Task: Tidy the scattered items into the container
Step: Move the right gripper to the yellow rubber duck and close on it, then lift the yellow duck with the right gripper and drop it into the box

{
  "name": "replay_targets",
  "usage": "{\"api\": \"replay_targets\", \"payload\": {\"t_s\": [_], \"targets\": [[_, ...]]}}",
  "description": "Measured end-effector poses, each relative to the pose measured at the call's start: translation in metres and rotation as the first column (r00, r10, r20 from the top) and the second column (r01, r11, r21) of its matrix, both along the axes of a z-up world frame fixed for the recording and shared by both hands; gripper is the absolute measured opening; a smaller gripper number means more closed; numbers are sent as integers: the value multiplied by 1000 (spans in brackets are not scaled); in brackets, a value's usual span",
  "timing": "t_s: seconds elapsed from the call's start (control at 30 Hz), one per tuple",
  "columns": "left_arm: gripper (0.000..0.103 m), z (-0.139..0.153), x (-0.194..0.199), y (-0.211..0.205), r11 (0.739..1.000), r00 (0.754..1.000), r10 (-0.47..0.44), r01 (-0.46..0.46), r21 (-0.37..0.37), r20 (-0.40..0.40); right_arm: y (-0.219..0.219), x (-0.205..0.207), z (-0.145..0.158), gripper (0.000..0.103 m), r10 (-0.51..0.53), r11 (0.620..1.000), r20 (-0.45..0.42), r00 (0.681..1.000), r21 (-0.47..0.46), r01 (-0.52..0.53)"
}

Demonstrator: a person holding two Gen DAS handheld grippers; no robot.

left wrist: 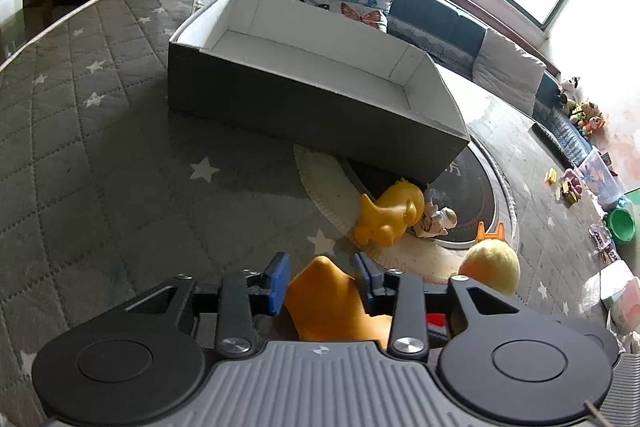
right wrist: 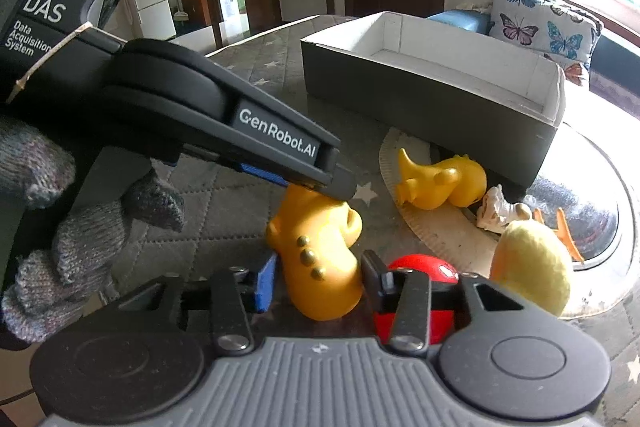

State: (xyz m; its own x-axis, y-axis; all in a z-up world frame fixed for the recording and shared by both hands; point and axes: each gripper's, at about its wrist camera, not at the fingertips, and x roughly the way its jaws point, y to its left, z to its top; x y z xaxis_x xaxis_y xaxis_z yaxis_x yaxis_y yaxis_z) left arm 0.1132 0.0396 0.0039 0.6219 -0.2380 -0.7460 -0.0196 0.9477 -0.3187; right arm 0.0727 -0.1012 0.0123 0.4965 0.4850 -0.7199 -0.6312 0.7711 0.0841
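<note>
Both wrist cams low, close, fwd-facing; share box (left wrist: 304, 107) (right wrist: 420, 107).

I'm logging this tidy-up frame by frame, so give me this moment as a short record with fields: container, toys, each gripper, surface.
container: open box, dark outside, white inside, nothing visible in it
toy at grippers: orange toy on the quilted cover
left gripper: fingers either side of the orange toy; contact unclear
right gripper: open around the same toy
other toys: yellow toy on a paper plate, red ball, pale yellow plush, small figure
progress: no toy in the box yet
</note>
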Motion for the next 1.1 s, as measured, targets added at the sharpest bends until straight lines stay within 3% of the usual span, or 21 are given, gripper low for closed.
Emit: {"api": "replay_targets", "payload": {"t_s": [0.17, 0.63, 1.1], "targets": [[24, 6, 2, 2, 1000, 1000, -10, 10, 0, 14, -5, 2, 2, 42, -2, 1000, -21, 1000, 29, 2], [21, 36, 19, 0, 999, 995, -36, 36, -1, 92, -19, 16, 31, 42, -26, 994, 30, 999, 107, 22], [21, 72, 89, -21, 998, 976, -65, 69, -10, 207, -38, 68, 66, 42, -127, 985, 163, 978, 135, 106]]}}
